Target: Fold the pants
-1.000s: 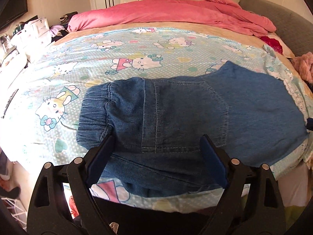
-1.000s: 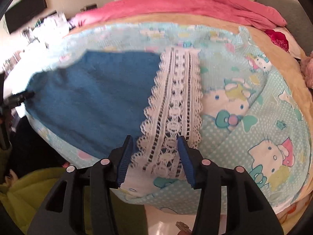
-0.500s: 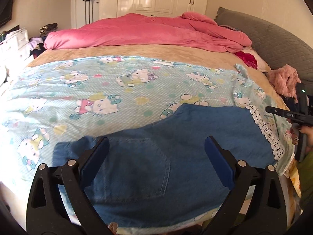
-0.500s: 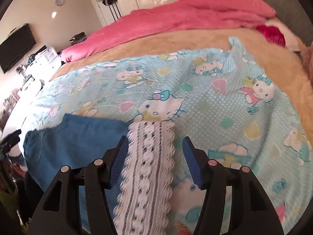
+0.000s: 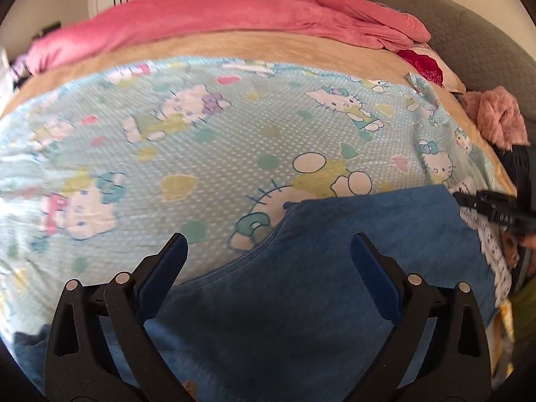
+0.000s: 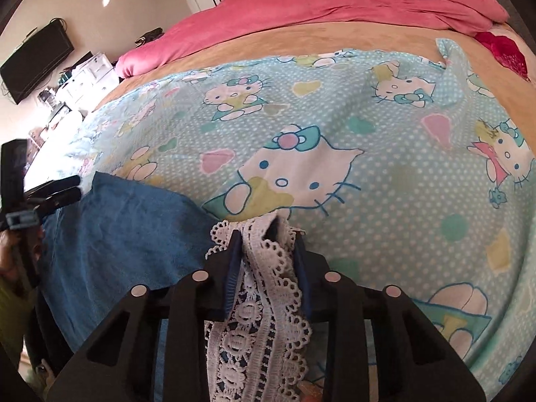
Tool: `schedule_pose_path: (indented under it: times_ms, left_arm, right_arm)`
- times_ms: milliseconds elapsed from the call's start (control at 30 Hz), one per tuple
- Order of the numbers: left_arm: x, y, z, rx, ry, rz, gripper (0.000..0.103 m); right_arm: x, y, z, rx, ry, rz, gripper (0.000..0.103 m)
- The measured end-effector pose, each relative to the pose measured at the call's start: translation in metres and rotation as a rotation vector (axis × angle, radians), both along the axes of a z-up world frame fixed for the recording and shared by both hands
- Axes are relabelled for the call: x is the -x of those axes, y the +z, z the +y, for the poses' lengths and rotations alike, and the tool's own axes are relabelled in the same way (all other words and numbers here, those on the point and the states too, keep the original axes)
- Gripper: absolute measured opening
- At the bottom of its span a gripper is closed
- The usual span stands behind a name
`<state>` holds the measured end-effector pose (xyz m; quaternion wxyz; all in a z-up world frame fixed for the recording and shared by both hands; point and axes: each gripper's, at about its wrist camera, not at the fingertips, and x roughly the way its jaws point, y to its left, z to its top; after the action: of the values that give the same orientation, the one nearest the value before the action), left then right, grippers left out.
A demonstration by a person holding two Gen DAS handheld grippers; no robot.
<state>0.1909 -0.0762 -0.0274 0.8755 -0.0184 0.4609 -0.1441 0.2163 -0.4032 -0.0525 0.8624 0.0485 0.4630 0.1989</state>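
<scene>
Left wrist view: the left tongs (image 5: 268, 251) hang wide open above the denim pants (image 5: 318, 284), holding nothing. The pants lie flat on the near edge of the bed, over the cartoon-cat sheet (image 5: 201, 134), with the pink duvet (image 5: 217, 16) heaped at the far side. A second ago these tongs framed the elastic waistband and back pocket; now they sit over the plain leg cloth further along, so the left hand has moved toward the hem end. At the right margin the other tool is just visible beside the lace edge.

Right wrist view: the right tongs (image 6: 266, 251) are now closed on the white lace hem (image 6: 264, 288) of the pants — the lace bunches up between the blue pads. Half a second ago the jaws stood apart with the lace lying flat between them, so the grasp has only just been made. The blue leg (image 6: 127, 234) spreads away to the left, where the left tool shows at the margin.

With the hem gripped, the fold looks ready to begin: probably carrying that end over toward the waistband — though the left side has no hold yet.
</scene>
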Motion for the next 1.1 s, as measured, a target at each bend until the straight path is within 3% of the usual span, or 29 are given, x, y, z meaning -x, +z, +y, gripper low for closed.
schedule_pose_path:
  times_ms: [33,100,133,167,333,400,467,567,600,667,700,733,833,867,900,967,1033,1100]
  left_arm:
    - [-0.005,-0.006,-0.001,0.030,-0.004,0.026,0.091]
    - [-0.010,-0.016,-0.005,0.100,-0.019,0.076,0.050]
    - [-0.009,-0.019,-0.008,0.118,-0.020,0.080,0.021]
    - [-0.007,-0.018,-0.011,0.121,-0.025,0.077,0.008]
    - [-0.008,-0.003,-0.026,-0.002,-0.012,-0.009,0.006]
    - [-0.013,-0.003,-0.035,-0.060,-0.015,-0.033,0.006]
    - [-0.018,-0.008,-0.038,-0.115,-0.018,-0.034,0.006]
    - [-0.020,-0.017,-0.033,-0.107,0.004,-0.023,0.017]
    - [-0.019,-0.017,-0.028,-0.085,0.016,-0.024,0.022]
    - [-0.013,-0.010,-0.008,-0.023,0.038,-0.015,0.045]
    - [-0.008,-0.004,0.003,-0.001,0.061,-0.024,0.047]
    - [-0.004,0.001,0.012,0.014,0.080,-0.035,0.049]
    - [0.022,0.022,0.048,0.004,0.172,-0.076,0.075]
    - [0.032,0.028,0.058,-0.006,0.195,-0.092,0.078]
    - [0.042,0.035,0.066,-0.010,0.216,-0.108,0.079]
    - [0.067,0.047,0.083,-0.014,0.246,-0.152,0.086]
    - [0.088,0.052,0.089,-0.072,0.253,-0.190,0.089]
    - [0.099,0.054,0.087,-0.139,0.249,-0.198,0.090]
  right_arm:
    - [0.001,0.001,-0.001,-0.003,-0.008,-0.007,0.022]
    - [0.008,0.008,-0.004,-0.012,-0.032,-0.034,0.018]
    - [0.012,0.013,-0.003,-0.007,-0.032,-0.061,0.018]
    - [0.016,0.020,-0.002,0.005,-0.034,-0.096,0.017]
    - [0.013,0.045,0.003,0.080,-0.040,-0.187,0.016]
    - [0.003,0.038,0.009,0.174,-0.054,-0.194,0.016]
    - [-0.008,0.022,0.013,0.221,-0.073,-0.143,0.015]
    - [-0.017,0.003,0.014,0.233,-0.078,-0.093,0.017]
    - [-0.016,0.003,0.013,0.235,-0.081,-0.097,0.021]
    - [-0.011,0.012,0.007,0.211,-0.107,-0.105,0.036]
    - [-0.005,0.021,0.000,0.195,-0.128,-0.121,0.045]
    - [0.002,0.029,-0.004,0.188,-0.146,-0.144,0.048]
    - [0.032,0.051,-0.015,0.183,-0.162,-0.210,0.052]
    - [0.044,0.056,-0.017,0.172,-0.159,-0.225,0.053]
    - [0.052,0.059,-0.018,0.163,-0.154,-0.230,0.061]
    - [0.071,0.062,-0.016,0.162,-0.148,-0.246,0.069]
    - [0.088,0.064,-0.006,0.191,-0.119,-0.265,0.069]
    - [0.100,0.065,0.009,0.220,-0.092,-0.284,0.075]
